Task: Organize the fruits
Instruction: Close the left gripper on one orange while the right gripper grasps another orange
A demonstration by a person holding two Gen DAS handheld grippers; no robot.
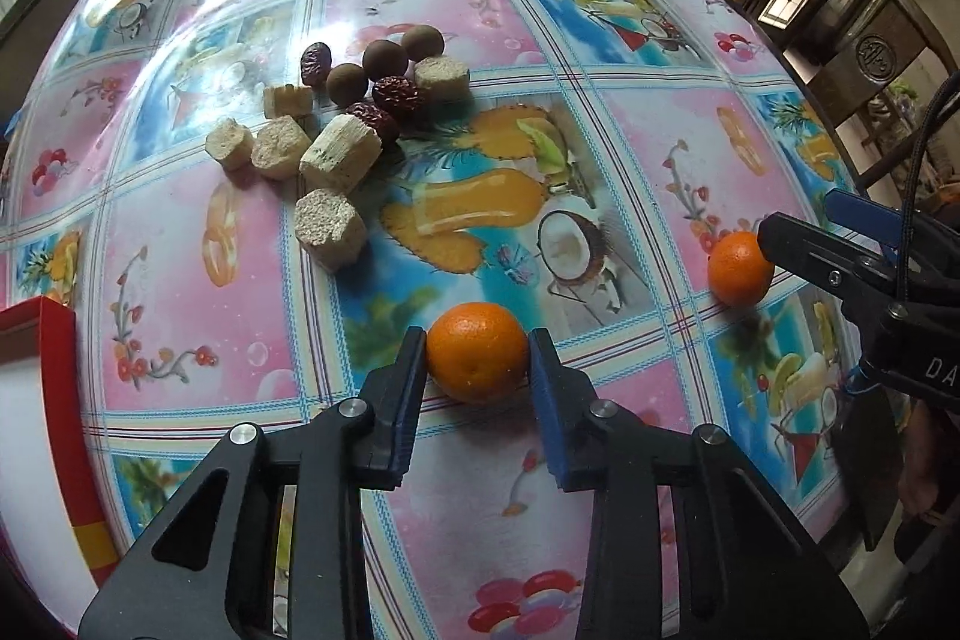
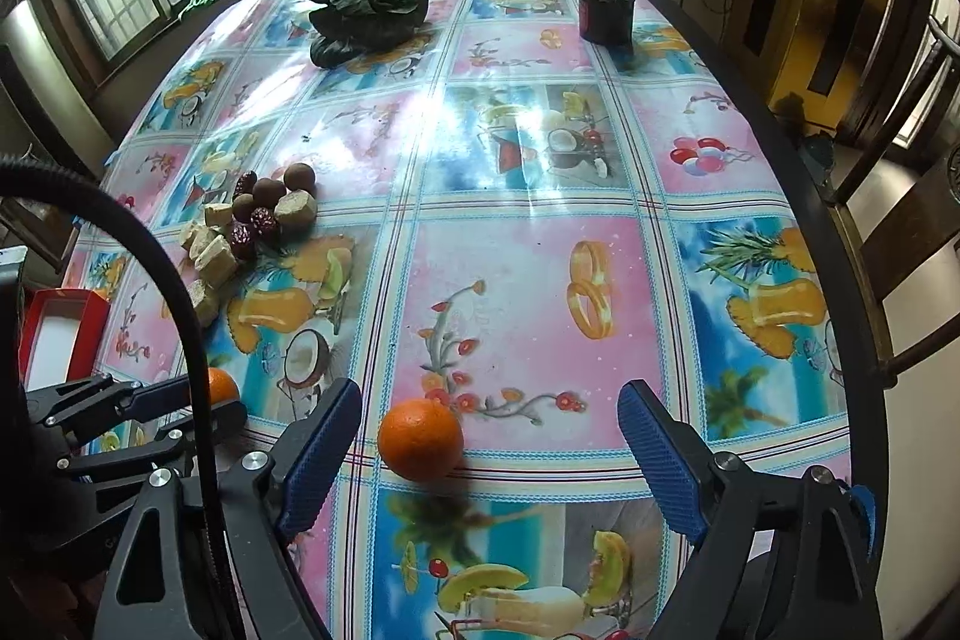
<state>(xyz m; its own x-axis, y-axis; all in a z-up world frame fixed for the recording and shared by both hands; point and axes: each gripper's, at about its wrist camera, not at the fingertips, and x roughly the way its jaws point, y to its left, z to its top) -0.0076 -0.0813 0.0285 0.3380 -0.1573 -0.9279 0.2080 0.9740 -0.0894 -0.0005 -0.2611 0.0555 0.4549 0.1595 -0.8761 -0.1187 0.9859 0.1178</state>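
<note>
On the fruit-print tablecloth (image 1: 198, 292) near the front edge sits one orange (image 1: 477, 361). My left gripper (image 1: 478, 340) is shut on it, a blue pad pressing each side. A second orange (image 2: 420, 439) rests between the wide-apart fingers of my right gripper (image 2: 489, 394), which is open; it lies nearer the left finger (image 2: 324, 436) and touches neither pad. The left wrist view shows that second orange (image 1: 741, 271) at the right, with the right gripper's black finger (image 1: 798, 250) beside it. The right wrist view shows the left gripper (image 2: 198, 400) at the lower left, on its orange (image 2: 221, 385).
A pile of pale cane chunks (image 1: 339, 154), red dates (image 1: 396, 91) and brown round fruits (image 1: 384, 59) lies mid-left. A red box with a white inside (image 1: 36, 400) stands at the left edge. A leafy green vegetable (image 2: 366, 7) and a dark bottle (image 2: 606, 10) stand at the far end. A wooden chair (image 1: 882, 58) stands beside the right edge.
</note>
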